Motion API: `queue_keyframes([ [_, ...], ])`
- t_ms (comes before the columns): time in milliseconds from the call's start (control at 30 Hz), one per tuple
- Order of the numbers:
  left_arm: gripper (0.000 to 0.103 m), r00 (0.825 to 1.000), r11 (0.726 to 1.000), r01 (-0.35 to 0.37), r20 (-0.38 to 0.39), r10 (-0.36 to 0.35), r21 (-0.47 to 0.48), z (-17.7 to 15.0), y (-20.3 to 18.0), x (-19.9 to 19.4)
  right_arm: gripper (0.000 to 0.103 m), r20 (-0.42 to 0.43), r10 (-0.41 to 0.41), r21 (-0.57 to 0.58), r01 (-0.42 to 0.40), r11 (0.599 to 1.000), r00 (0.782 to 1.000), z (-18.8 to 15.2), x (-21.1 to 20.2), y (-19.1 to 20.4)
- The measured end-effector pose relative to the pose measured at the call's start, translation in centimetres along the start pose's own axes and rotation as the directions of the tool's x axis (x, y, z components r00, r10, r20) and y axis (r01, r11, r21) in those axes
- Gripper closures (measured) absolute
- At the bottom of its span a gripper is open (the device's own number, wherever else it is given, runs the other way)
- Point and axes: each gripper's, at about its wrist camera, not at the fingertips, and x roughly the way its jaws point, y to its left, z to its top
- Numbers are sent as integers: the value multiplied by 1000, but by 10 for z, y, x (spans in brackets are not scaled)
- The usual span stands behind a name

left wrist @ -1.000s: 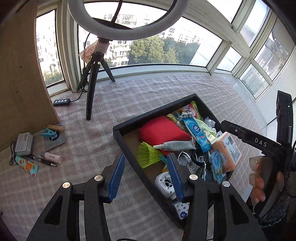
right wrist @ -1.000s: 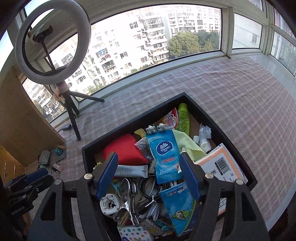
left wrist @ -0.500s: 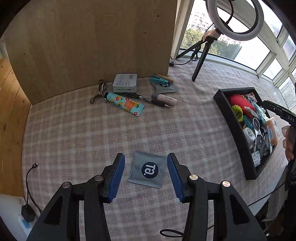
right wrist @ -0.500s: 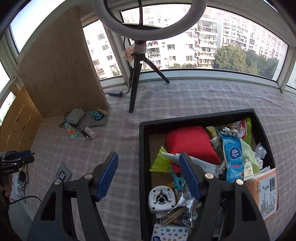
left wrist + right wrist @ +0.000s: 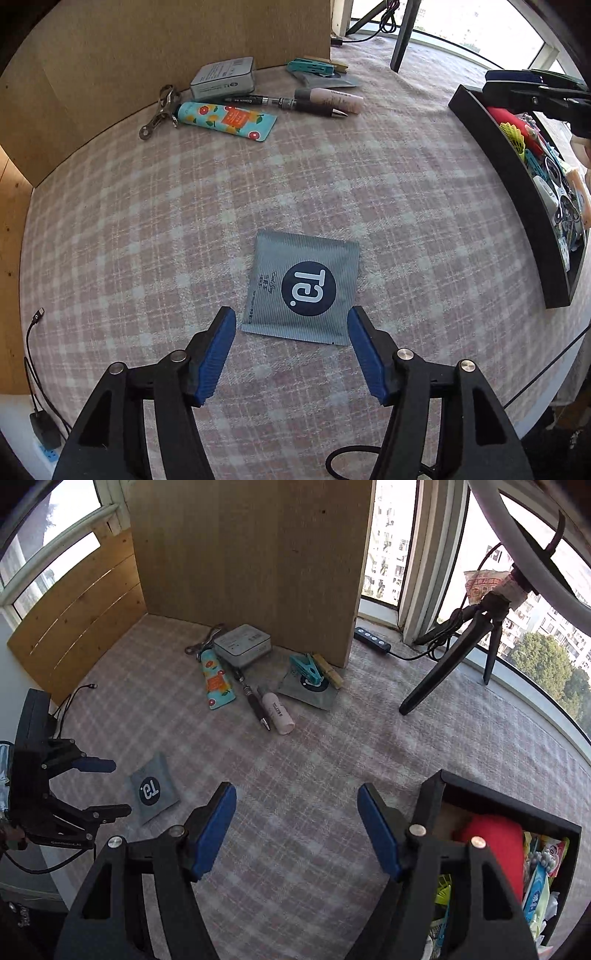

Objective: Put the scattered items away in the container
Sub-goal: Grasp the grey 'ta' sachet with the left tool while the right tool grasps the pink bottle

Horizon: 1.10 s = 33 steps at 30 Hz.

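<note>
Only right wrist view shows power strip (image 5: 372, 639), ring light (image 5: 517, 535).

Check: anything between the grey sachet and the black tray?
Nothing: only bare checked cloth lies between the grey sachet and the black tray, clearest in the left wrist view.

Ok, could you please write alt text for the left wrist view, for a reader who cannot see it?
The left gripper, open, hangs over a flat grey sachet lying on a checked cloth. Farther back lie a floral tube, a pen and a small tin; a full black tray sits at the right edge.
</note>
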Motion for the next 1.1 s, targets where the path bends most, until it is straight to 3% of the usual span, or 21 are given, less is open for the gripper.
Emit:
queue_keyframes([
  [133,40,1000,999,-19,-2,19,31,4,-9,10,37,-32,-19,-59,17,998,999,19,30,5],
  [300,36,1000,999,-25,-7,25,37,4,-12,17,39,-81,24,-90,-31,995,996,43,67,5],
  [433,36,999,999,-39,-11,40,32,3,-10,21,60,-140,31,-105,-46,993,990,58,97,3],
  [867,30,1000,1000,19,-22,-19,13,8,-1,33,60,-213,33,-171,-71,983,976,77,136,8],
  [1100,25,999,998,39,-28,-37,56,7,-5,35,60,-246,56,-167,-99,981,968,88,140,5],
])
